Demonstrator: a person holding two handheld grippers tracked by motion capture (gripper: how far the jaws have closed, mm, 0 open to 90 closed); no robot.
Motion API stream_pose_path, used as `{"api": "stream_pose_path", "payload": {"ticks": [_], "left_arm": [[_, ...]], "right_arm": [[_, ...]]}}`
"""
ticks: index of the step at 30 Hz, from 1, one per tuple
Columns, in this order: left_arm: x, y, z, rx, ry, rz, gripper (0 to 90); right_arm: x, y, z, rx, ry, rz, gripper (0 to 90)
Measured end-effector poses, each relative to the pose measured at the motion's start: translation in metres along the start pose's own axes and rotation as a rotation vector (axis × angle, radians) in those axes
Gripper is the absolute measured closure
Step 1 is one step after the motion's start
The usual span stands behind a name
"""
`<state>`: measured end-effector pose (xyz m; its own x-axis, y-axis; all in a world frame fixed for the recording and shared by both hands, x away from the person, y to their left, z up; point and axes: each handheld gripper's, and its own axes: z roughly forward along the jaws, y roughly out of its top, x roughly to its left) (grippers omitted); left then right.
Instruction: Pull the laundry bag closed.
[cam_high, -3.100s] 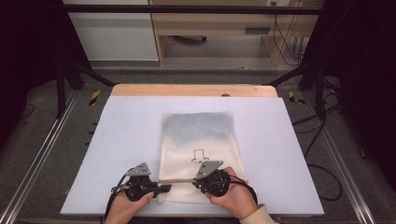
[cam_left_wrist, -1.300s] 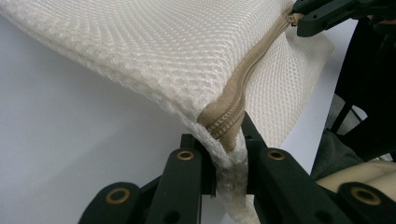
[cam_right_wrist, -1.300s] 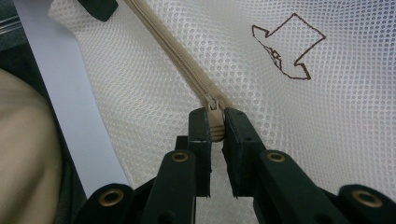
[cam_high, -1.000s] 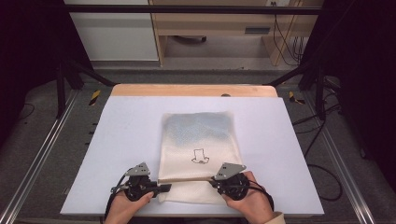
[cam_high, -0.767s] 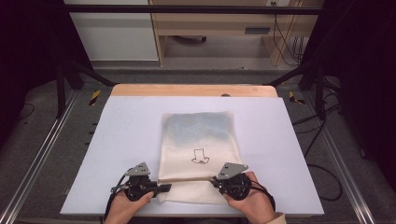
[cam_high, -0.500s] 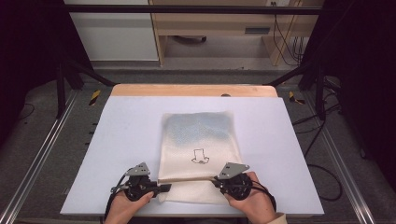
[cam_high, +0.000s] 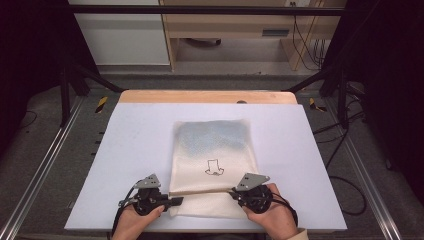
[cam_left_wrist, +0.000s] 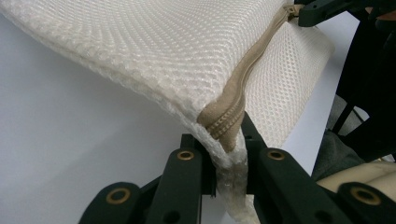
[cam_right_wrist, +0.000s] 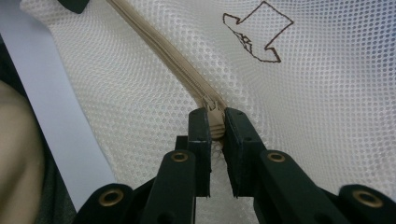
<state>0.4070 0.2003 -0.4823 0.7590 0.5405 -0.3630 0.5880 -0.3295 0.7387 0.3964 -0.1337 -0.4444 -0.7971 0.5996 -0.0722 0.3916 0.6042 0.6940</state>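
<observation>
Mesh bag (cam_high: 214, 150) bears an arrow drawing (cam_high: 214, 168).

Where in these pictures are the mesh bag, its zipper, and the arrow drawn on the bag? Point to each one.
mesh bag (cam_high: 212, 137): high view, on its bluish far half.
zipper (cam_right_wrist: 159, 46): right gripper view, on the tan tape running up from the jaws.
arrow (cam_high: 214, 168): high view, on the outlined shaft.
</observation>
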Motion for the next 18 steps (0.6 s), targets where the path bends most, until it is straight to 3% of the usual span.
{"api": "stream_pose_path", "payload": {"ticks": [18], "left_arm": [[0.0000,0.0007,-0.0010,-0.003,-0.001,0.003,82.7]], "right_arm": [[-0.0043,-0.0019,-0.0013,0.000,-0.021,0.014,81.3]]}}
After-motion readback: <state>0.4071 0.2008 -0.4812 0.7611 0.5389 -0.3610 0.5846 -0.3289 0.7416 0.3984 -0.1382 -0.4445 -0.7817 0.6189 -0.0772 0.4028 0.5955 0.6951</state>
